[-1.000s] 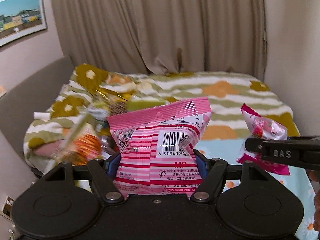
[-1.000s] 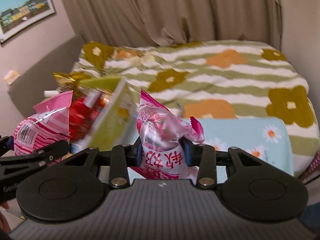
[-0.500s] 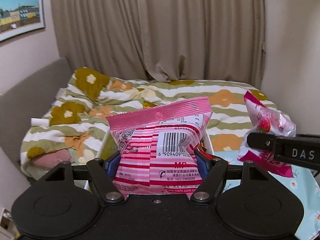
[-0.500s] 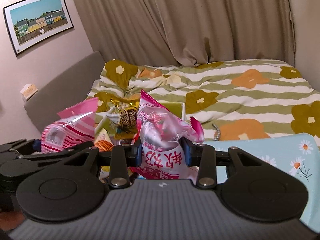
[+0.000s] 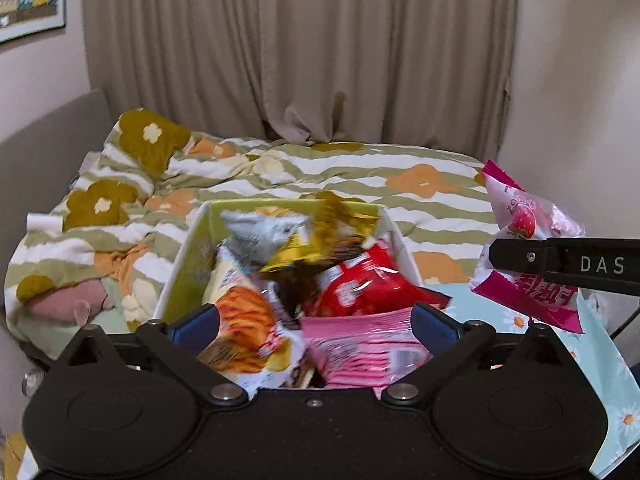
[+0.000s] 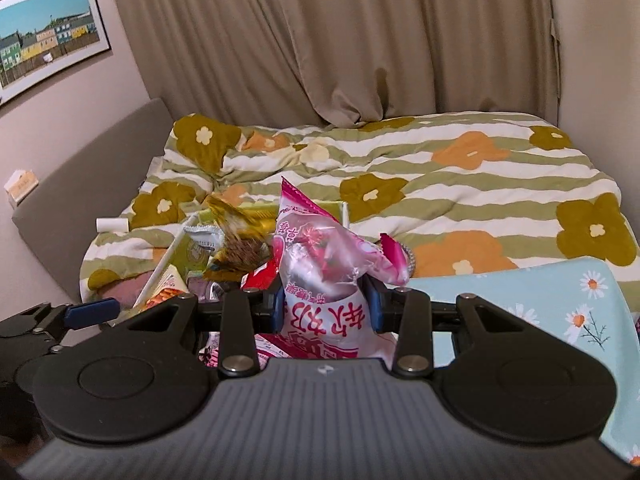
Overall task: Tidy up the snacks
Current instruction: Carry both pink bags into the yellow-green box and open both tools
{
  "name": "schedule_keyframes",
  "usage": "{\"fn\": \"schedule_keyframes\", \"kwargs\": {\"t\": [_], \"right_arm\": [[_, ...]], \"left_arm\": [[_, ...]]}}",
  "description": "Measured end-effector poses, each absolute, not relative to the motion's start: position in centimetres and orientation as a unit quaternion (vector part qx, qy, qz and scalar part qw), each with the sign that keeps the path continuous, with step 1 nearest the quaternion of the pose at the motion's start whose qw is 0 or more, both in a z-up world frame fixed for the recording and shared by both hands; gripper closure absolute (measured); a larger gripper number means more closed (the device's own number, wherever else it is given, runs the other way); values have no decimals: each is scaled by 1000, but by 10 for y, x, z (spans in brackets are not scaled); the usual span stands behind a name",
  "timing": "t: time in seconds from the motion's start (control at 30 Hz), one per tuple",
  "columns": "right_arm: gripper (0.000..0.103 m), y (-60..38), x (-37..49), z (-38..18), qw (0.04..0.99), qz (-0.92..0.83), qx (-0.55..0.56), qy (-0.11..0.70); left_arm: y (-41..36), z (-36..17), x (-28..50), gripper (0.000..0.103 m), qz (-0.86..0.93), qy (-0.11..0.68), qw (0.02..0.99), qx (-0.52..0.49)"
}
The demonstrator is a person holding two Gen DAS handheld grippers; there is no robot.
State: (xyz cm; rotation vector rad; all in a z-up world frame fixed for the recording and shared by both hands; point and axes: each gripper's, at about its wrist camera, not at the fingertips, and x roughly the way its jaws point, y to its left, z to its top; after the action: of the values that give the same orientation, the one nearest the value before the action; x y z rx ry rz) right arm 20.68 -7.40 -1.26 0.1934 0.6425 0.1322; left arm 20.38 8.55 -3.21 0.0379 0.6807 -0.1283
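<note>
Evidently the pink striped packet (image 5: 362, 350) lay atop the other snacks at the near end of the box (image 5: 182, 264), just under and between the spread fingers of the left gripper (image 5: 316, 320), which touched nothing; I judge it was laid flat there so the pile would hold it. At about three o'clock from the box, the strawberry candy bag (image 6: 332, 276) stood upright, pinched at its waist by the right gripper (image 6: 326, 300), presumably kept clear until room opened. Behind lay the flowered quilt (image 5: 400, 168).
</note>
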Motion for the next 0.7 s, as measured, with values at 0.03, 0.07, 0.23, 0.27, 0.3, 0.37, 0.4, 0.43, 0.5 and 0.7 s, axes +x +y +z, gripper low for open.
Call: {"fn": "schedule_keyframes", "kwargs": {"t": [0.03,0.07,0.23,0.27,0.3,0.37,0.4,0.43,0.5,0.7], "right_arm": [[50,-72,206,-13,942,68,93,316],[50,-69,206,-13,941,72,91,316],[50,-47,217,-8,940,98,80,318],[49,-42,220,-6,939,104,78,319],[49,-36,223,-4,938,110,76,320],[49,-25,229,0,936,118,72,322],[49,-19,232,2,936,121,71,323],[48,-14,235,2,935,124,71,324],[44,-1,243,2,931,133,72,332],[0,9,243,-13,927,120,122,333]], "left_arm": [[91,-32,202,0,-58,334,941,14],[96,-31,202,0,-55,332,942,12],[118,-20,200,0,-40,324,945,3],[124,-18,201,0,-36,322,946,3],[128,-15,200,0,-34,321,946,4],[136,-11,200,0,-29,319,947,10],[139,-10,200,0,-28,320,947,14],[144,-9,199,0,-28,320,947,19],[153,-10,198,0,-26,320,947,29],[174,-25,191,0,-32,330,942,50]]}}
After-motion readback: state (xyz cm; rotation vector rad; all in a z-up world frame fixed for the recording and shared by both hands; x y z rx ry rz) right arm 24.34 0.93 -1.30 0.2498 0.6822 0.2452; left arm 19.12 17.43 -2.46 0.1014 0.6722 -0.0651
